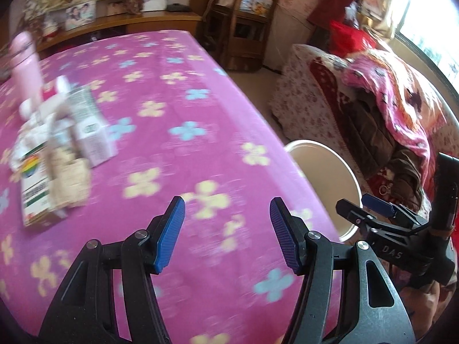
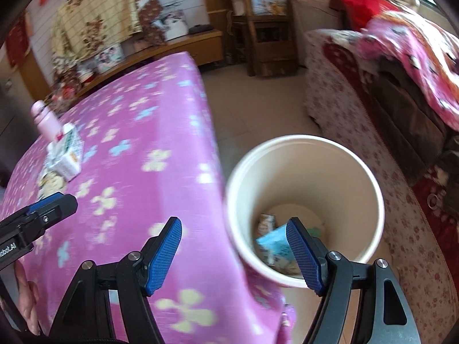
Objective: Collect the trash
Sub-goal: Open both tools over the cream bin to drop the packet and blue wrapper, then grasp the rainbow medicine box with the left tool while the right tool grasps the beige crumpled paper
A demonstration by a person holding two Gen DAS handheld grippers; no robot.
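Observation:
A heap of cartons and wrappers (image 1: 57, 149) lies on the pink flowered tablecloth (image 1: 178, 109) at the left; the same heap (image 2: 64, 157) shows far left in the right wrist view. My left gripper (image 1: 226, 223) hovers open over bare cloth, nothing between its blue pads. My right gripper (image 2: 235, 240) is open too, straddling the table's edge and the rim of a cream waste bin (image 2: 375, 200) on the floor. A blue carton (image 2: 274, 242) and other scraps lie in the bin's bottom. The bin (image 1: 352, 177) also shows beside the table in the left wrist view, with my right gripper (image 1: 363, 207) over it.
A pink bottle (image 1: 24, 66) stands behind the heap. A sofa (image 2: 358, 132) with a pink blanket (image 1: 396, 91) runs along the right. A wooden shelf unit (image 2: 264, 28) and a low cabinet (image 1: 137, 20) stand at the back. Tiled floor (image 2: 258, 100) lies between table and sofa.

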